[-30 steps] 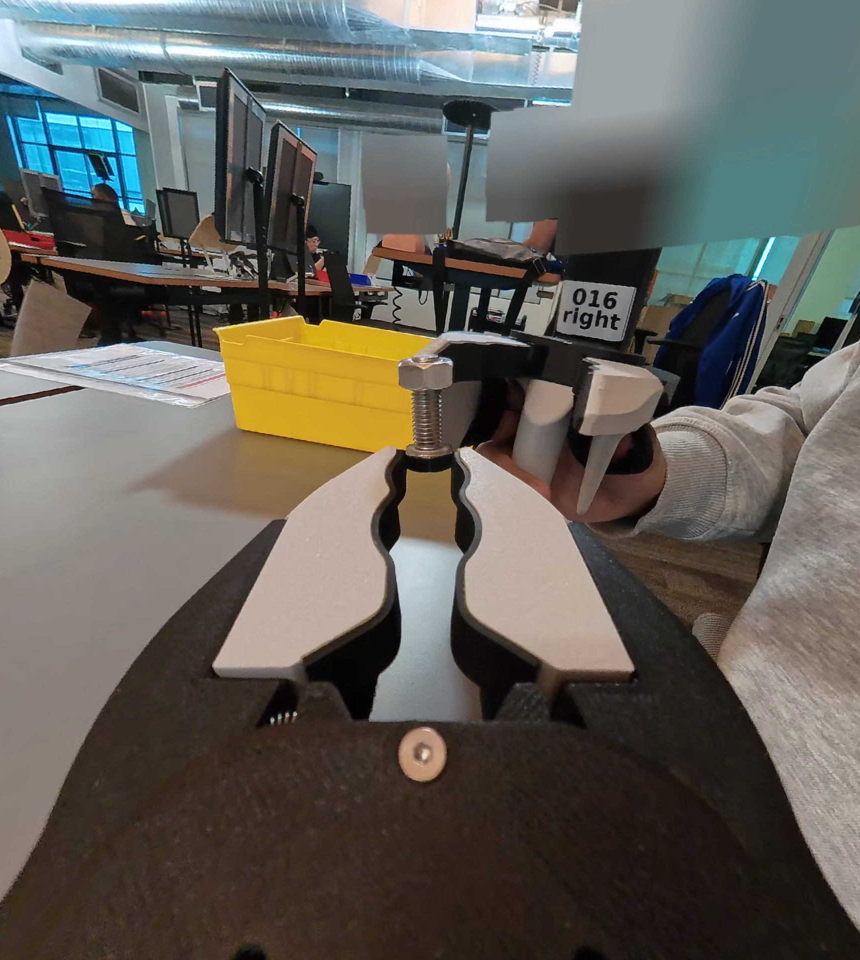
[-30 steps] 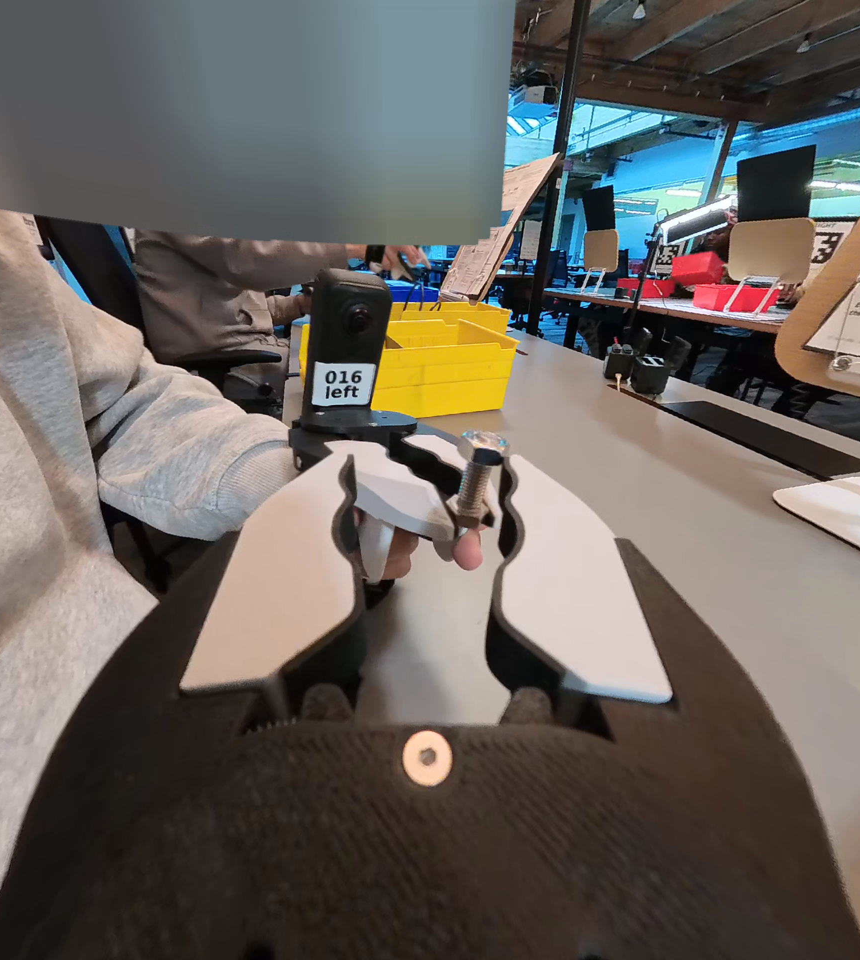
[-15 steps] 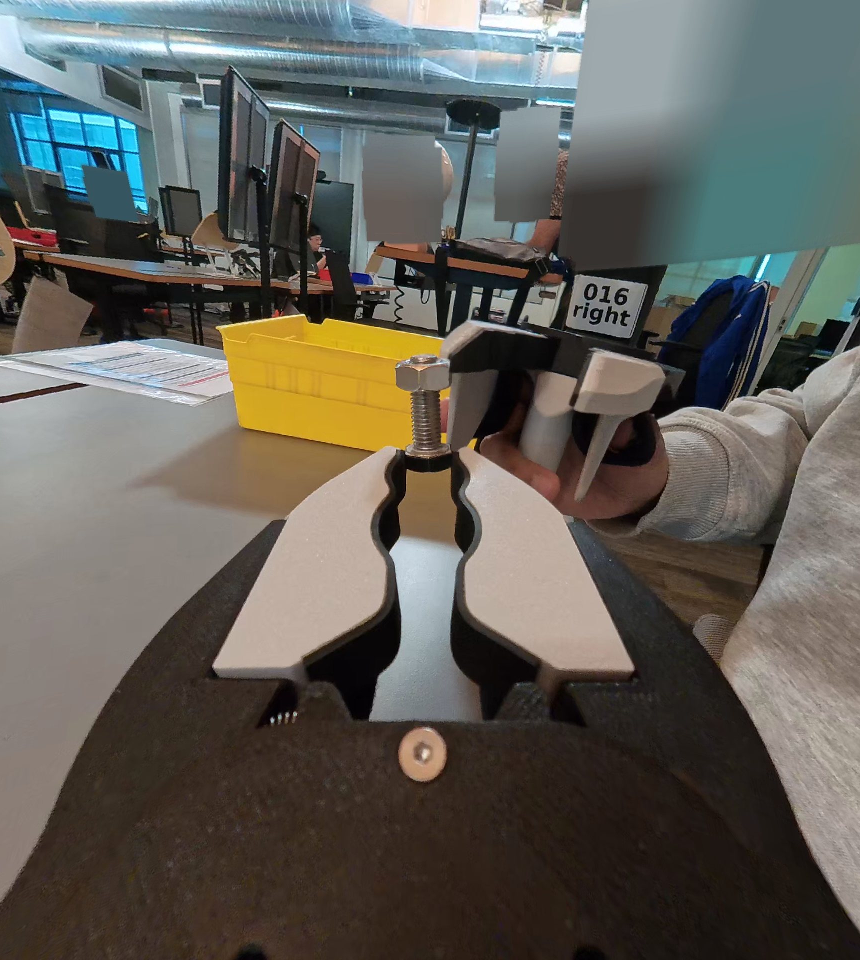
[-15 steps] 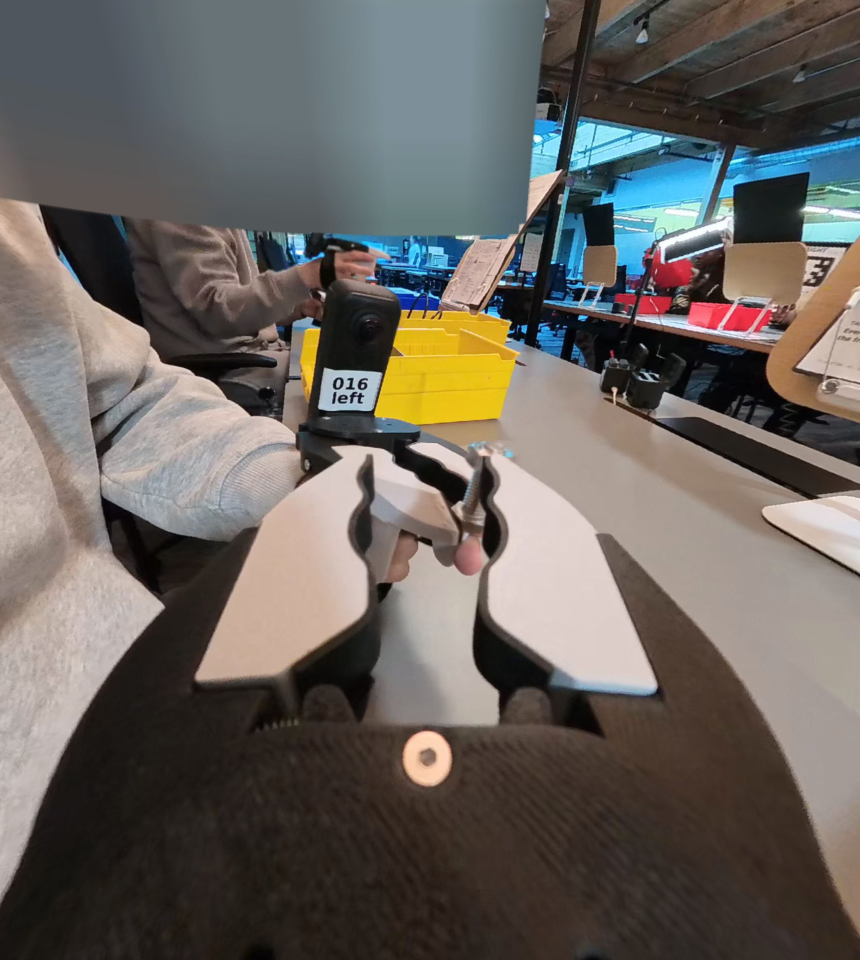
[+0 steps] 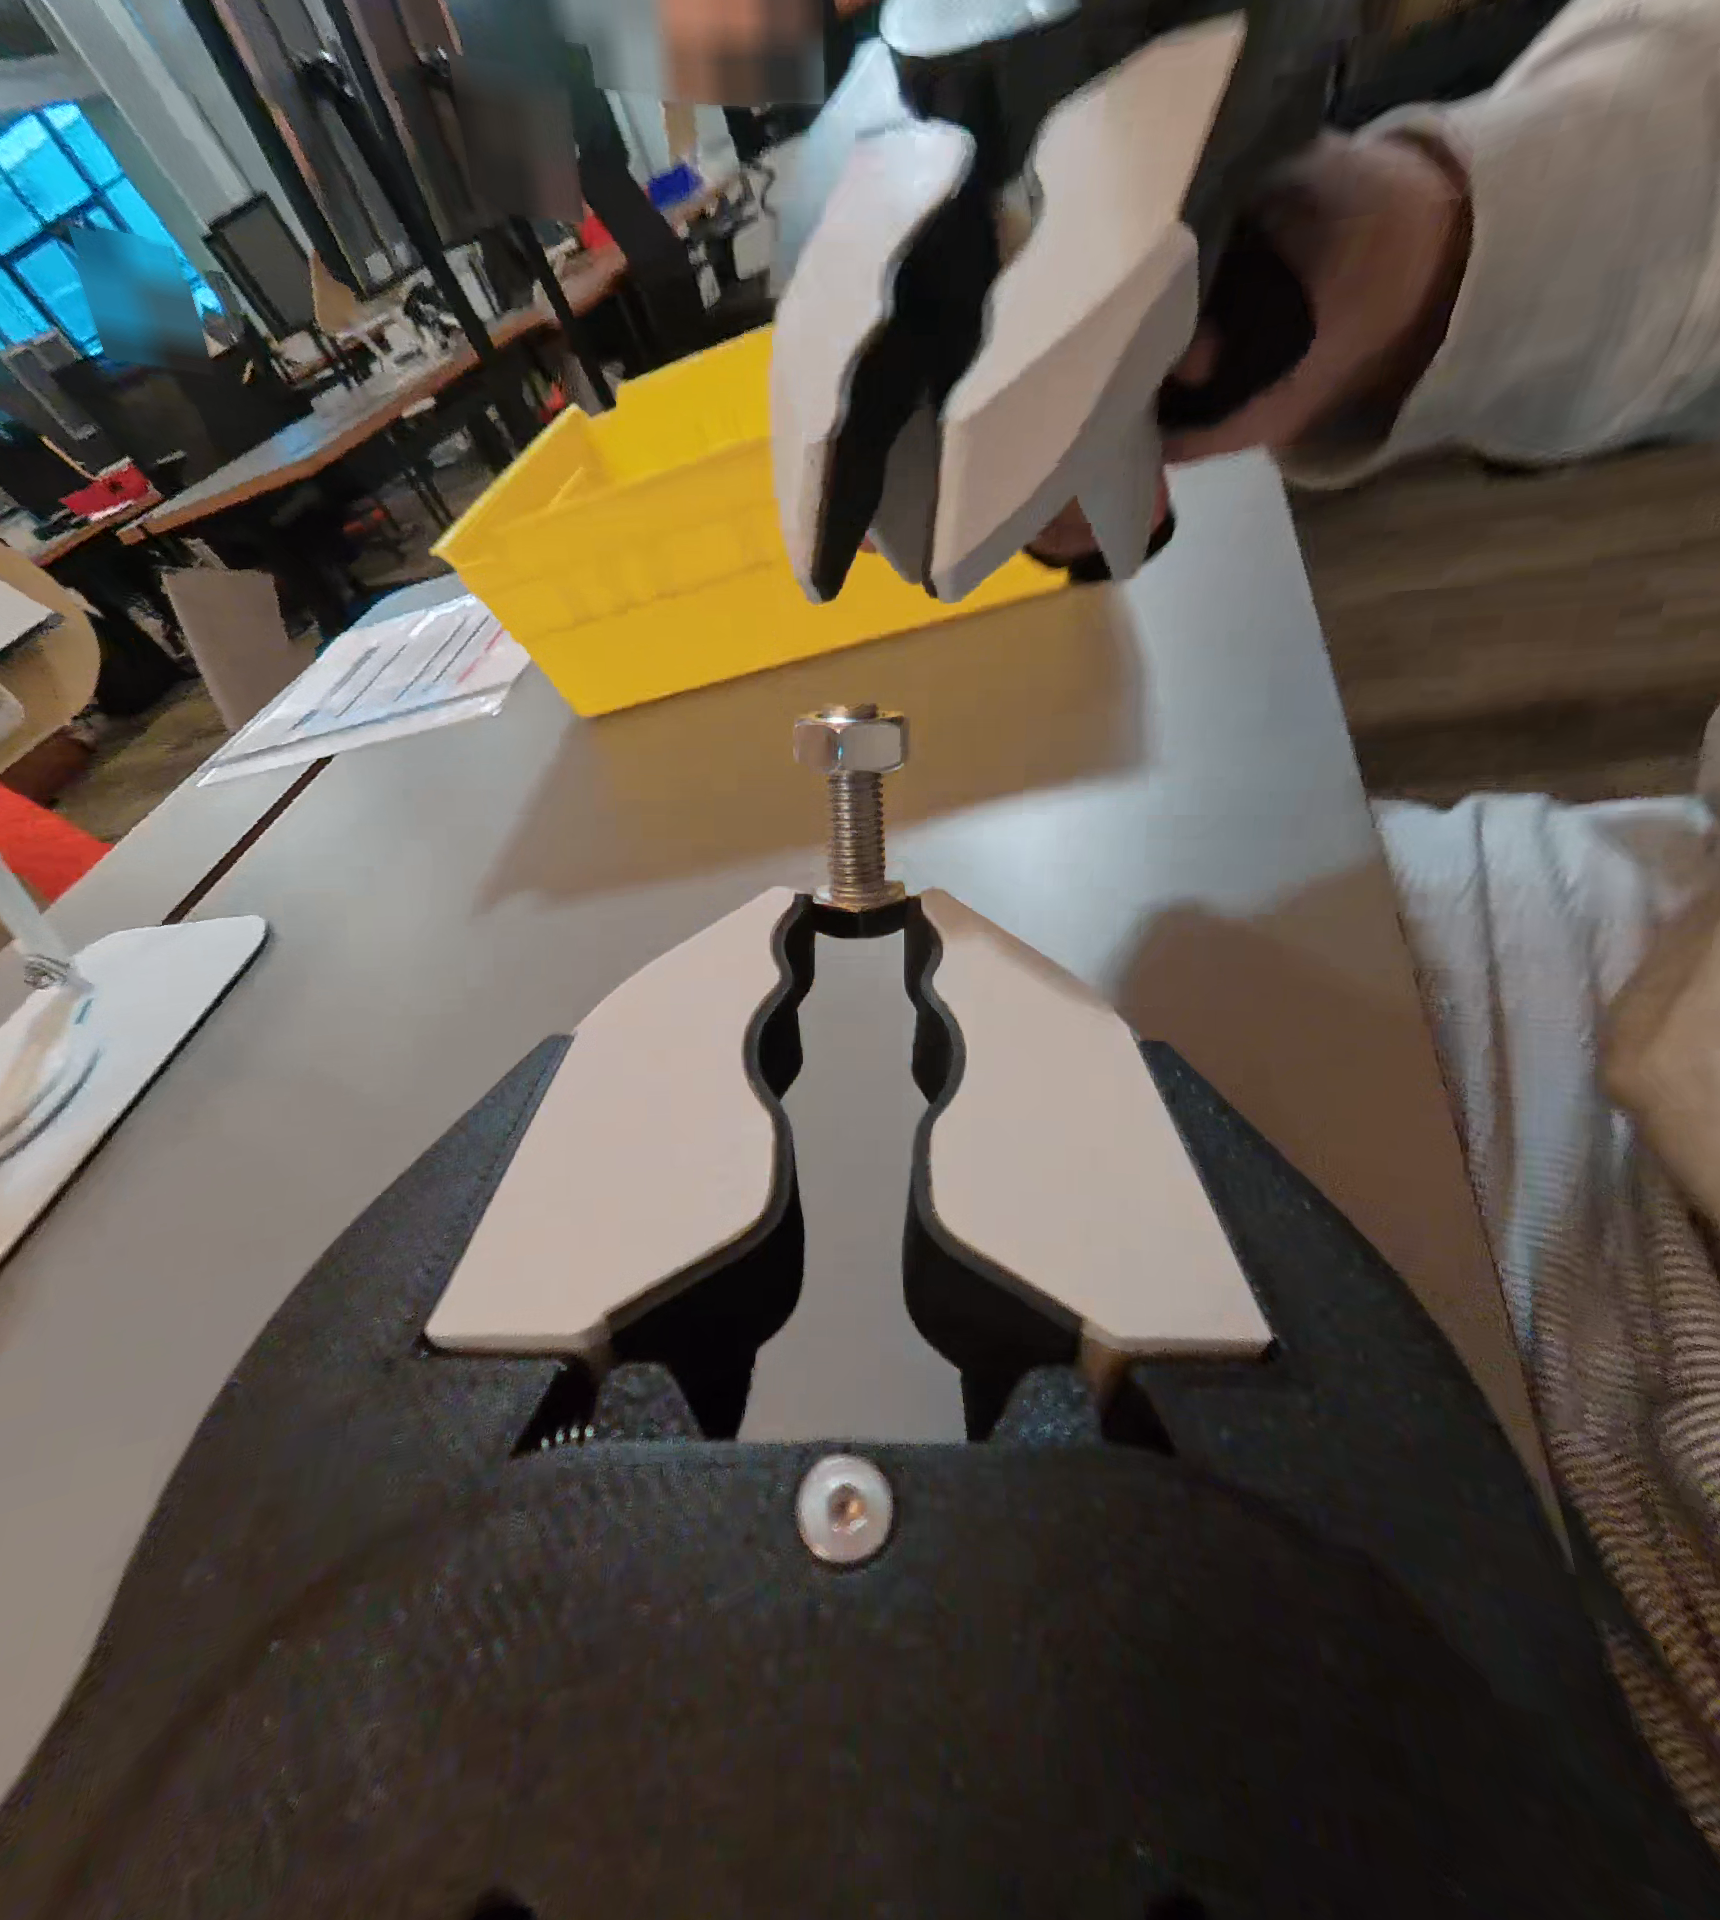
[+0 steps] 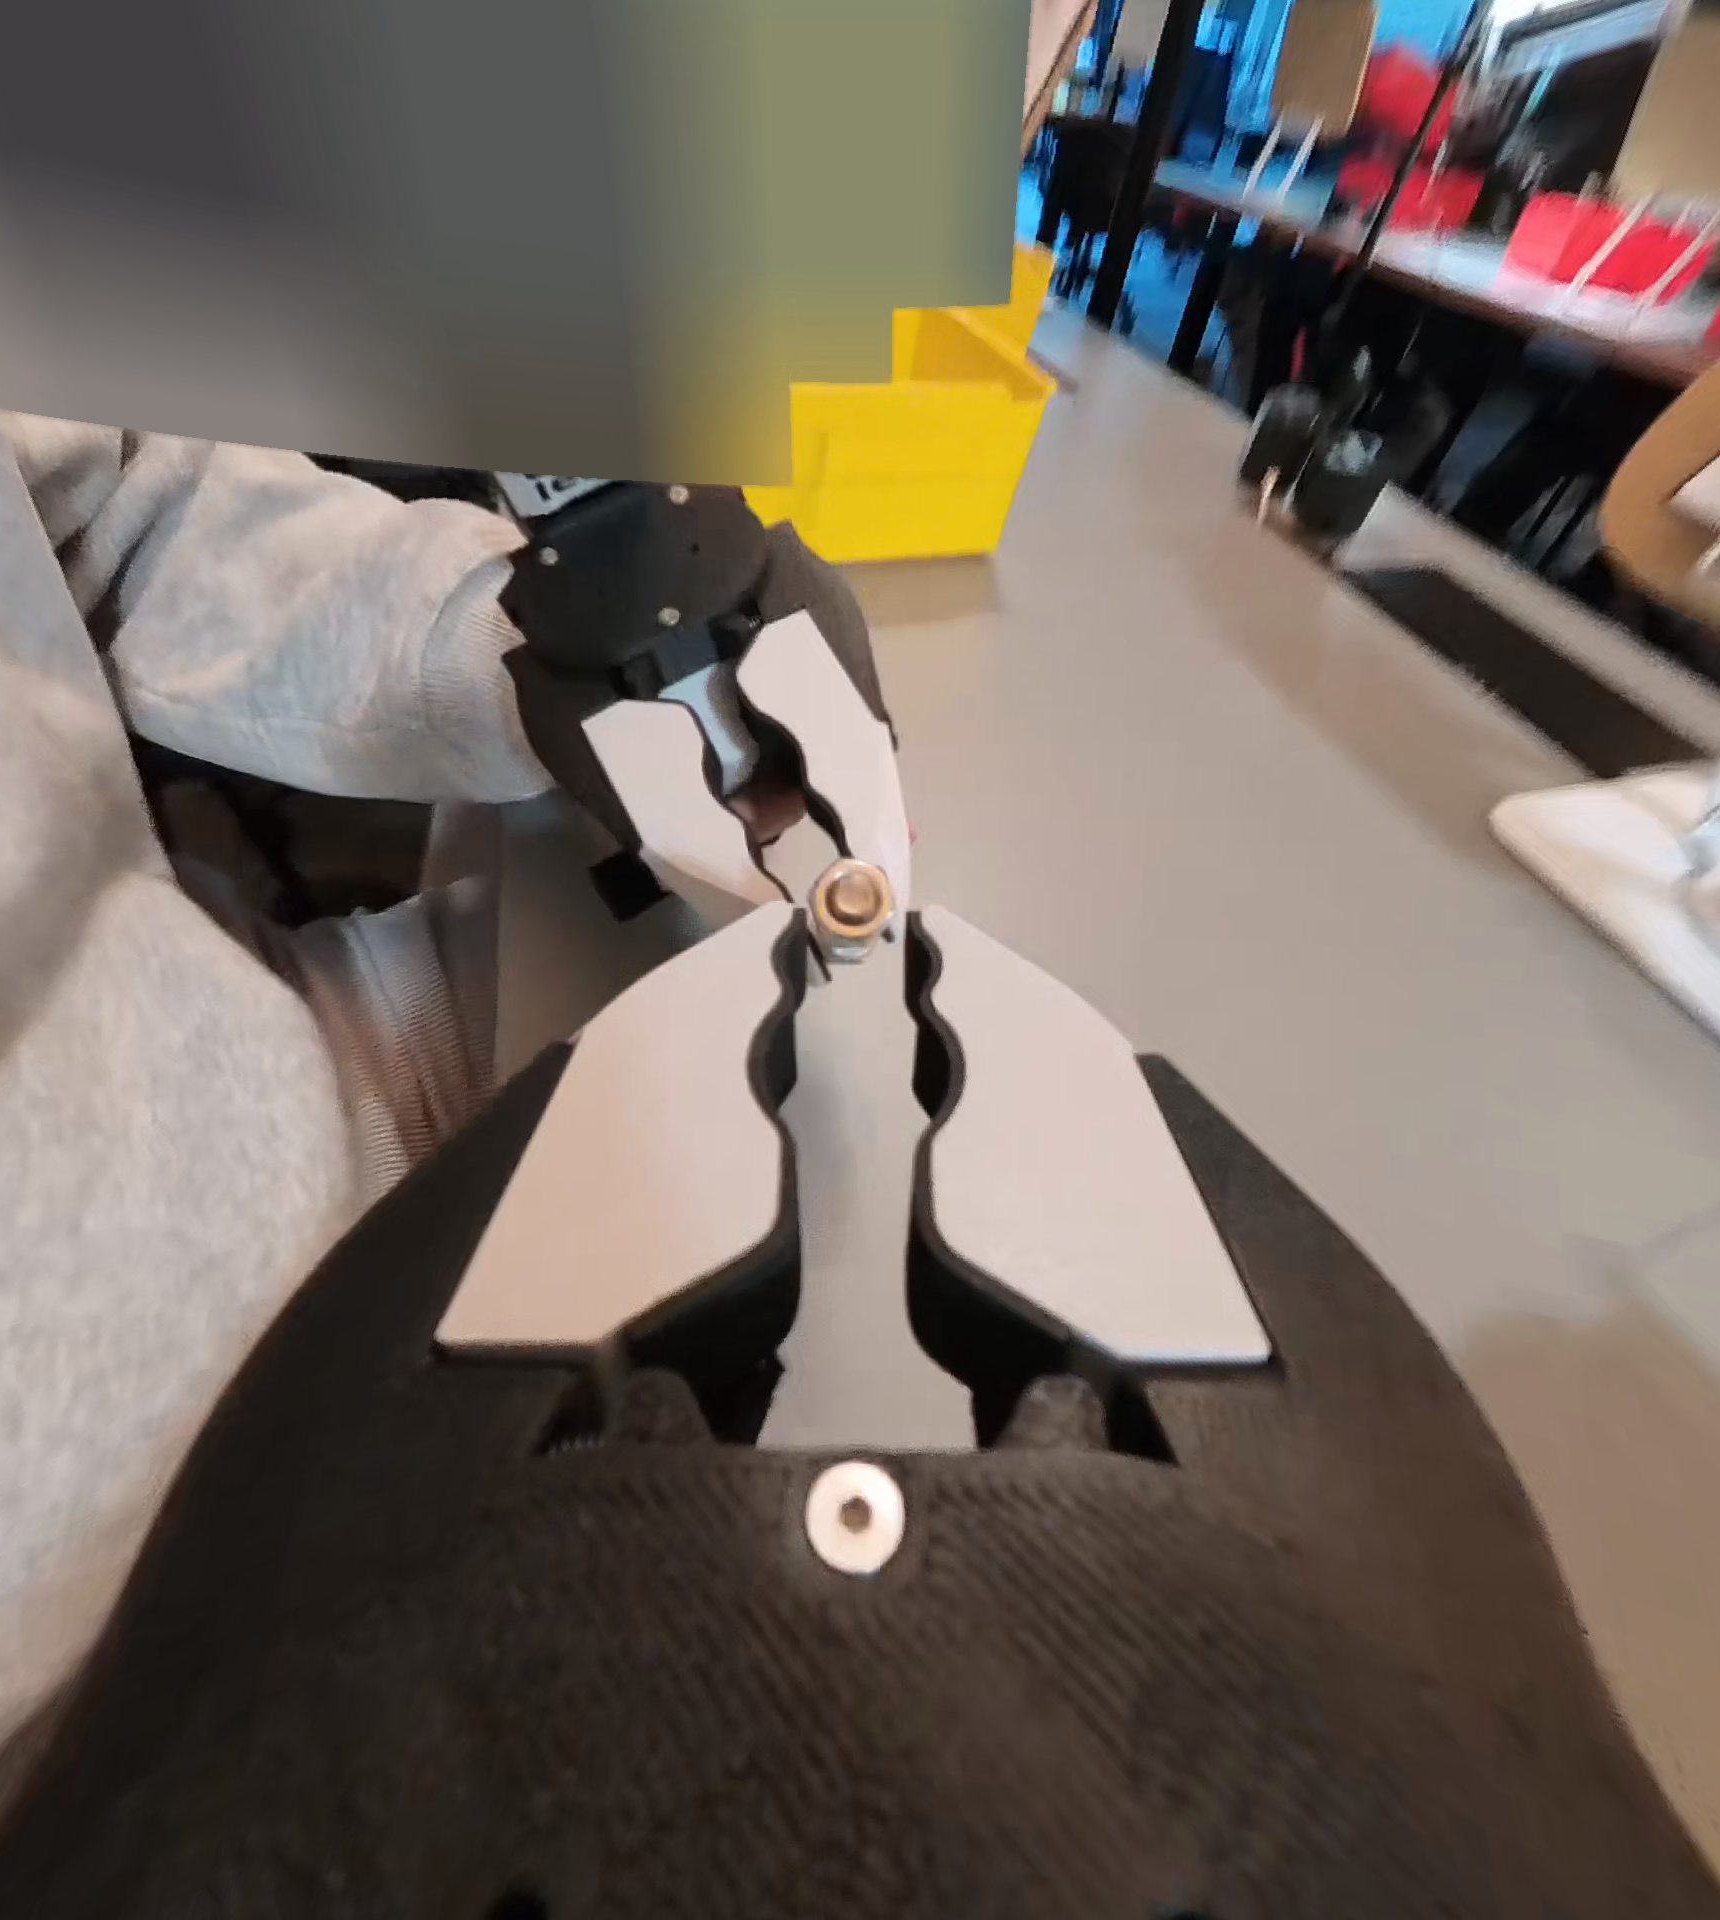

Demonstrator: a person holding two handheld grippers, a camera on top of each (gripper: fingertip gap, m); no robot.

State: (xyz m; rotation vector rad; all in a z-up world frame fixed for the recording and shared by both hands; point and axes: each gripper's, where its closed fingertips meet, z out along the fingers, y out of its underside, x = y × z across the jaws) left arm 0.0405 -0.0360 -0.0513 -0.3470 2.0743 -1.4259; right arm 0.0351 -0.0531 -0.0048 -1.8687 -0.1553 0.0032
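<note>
Jaws of the left gripper [image 5: 858, 912] are clamped on the head of a bolt [image 5: 854, 831], which stands upright with a nut [image 5: 850, 740] at its top. Those of the right gripper [image 5: 877, 582] are parted a little and grip nothing; it hangs tips down just above the nut, not touching. Under both lies a grey table [image 5: 336, 935], with a yellow bin [image 5: 690, 582] behind and a white stand base [image 5: 56, 1081] off to one side
</note>
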